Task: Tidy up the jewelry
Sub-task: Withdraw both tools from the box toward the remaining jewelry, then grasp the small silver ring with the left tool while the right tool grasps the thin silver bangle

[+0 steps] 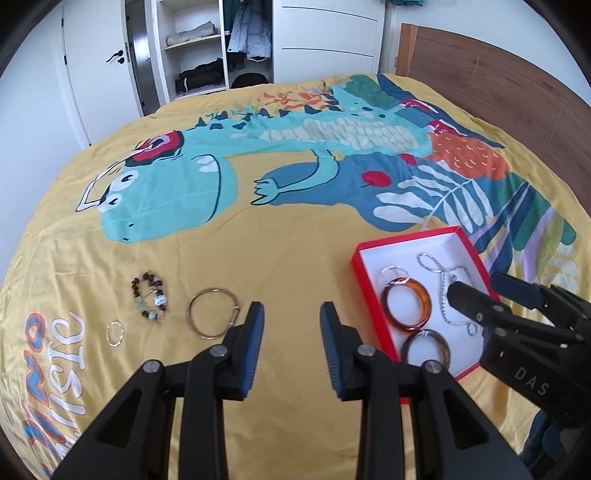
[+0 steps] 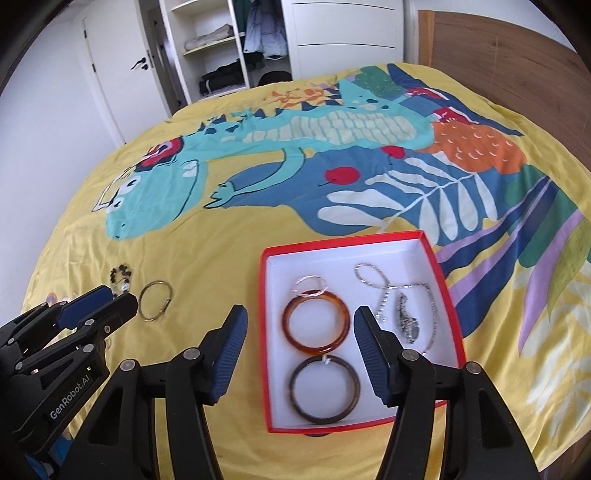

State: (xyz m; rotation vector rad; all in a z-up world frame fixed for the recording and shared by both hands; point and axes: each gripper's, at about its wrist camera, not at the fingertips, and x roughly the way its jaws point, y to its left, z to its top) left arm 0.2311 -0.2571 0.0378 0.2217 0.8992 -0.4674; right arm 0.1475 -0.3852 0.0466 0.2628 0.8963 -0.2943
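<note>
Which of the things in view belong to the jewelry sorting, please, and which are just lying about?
Part of the job:
- red box
- amber bangle and dark bangle, in the box
- silver chain and watch, in the box
- gold bangle, beaded bracelet and thin gold ring, on the bedspread

Just lying about:
- dinosaur bedspread
- folded clothes and hanging jacket in the wardrobe
- headboard

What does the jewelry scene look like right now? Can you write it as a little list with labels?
Place: yellow dinosaur bedspread
Box: red box, white inside, no lid on it
In box: amber bangle, dark bangle, thin silver ring, silver chain, small watch
Still on bedspread: gold bangle, beaded bracelet, small gold chain ring
Left gripper: open, holding nothing
Right gripper: open, above the box, holding nothing
</note>
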